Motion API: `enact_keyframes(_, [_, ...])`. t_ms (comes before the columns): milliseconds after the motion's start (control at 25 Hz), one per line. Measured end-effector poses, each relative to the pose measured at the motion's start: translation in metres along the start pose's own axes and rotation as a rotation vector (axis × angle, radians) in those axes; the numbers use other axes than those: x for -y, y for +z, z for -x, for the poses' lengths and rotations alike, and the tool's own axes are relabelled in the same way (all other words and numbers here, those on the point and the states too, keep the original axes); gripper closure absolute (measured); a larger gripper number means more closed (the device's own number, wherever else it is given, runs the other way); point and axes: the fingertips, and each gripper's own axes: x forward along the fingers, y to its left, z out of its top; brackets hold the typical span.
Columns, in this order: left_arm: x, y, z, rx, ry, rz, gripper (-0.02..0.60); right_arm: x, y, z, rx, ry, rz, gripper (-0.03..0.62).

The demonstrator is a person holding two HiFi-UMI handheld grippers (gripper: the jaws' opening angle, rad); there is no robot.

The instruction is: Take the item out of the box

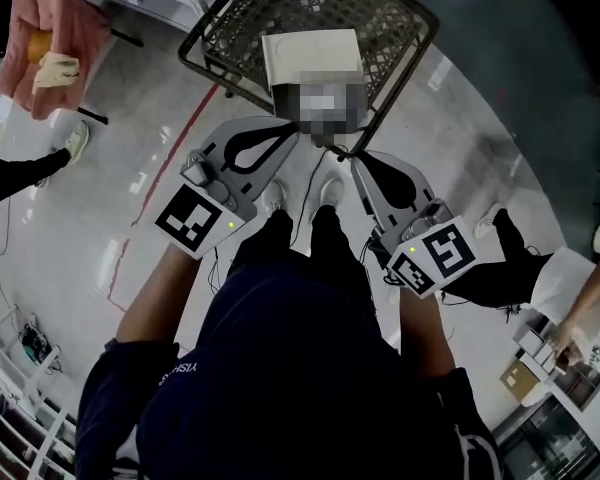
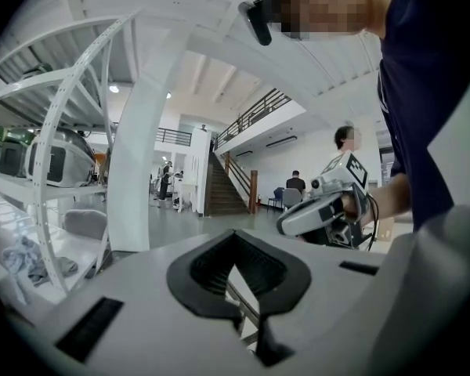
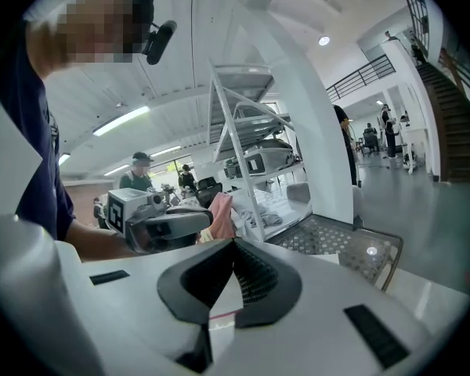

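Observation:
A white box lies on a black wire-mesh table at the top of the head view; a mosaic patch covers its near end. My left gripper and right gripper are held side by side over the floor, tips just short of the table's near edge. Neither touches the box. In the left gripper view, the left gripper has its black pads meeting with nothing between them. The right gripper is the same, with the mesh table beyond it.
A pink cloth hangs on a rack at the far left. One person's leg is at the left and another person sits at the right. A red floor line runs left of the table. White shelving and a pillar stand nearby.

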Motion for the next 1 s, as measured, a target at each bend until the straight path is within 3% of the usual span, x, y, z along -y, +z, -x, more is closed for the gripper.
enact_keyframes(440, [-0.031,-0.066,-0.069,-0.173,0.006,-0.019,0.575,0.059,-0.023,-0.017,-0.060,0.063,-0.069,0.572])
enact_keyframes(1000, [-0.064,-0.194,-0.158,-0.431,-0.092,-0.075,0.574,0.143,-0.067,-0.042,-0.167,0.111,-0.171,0.572])
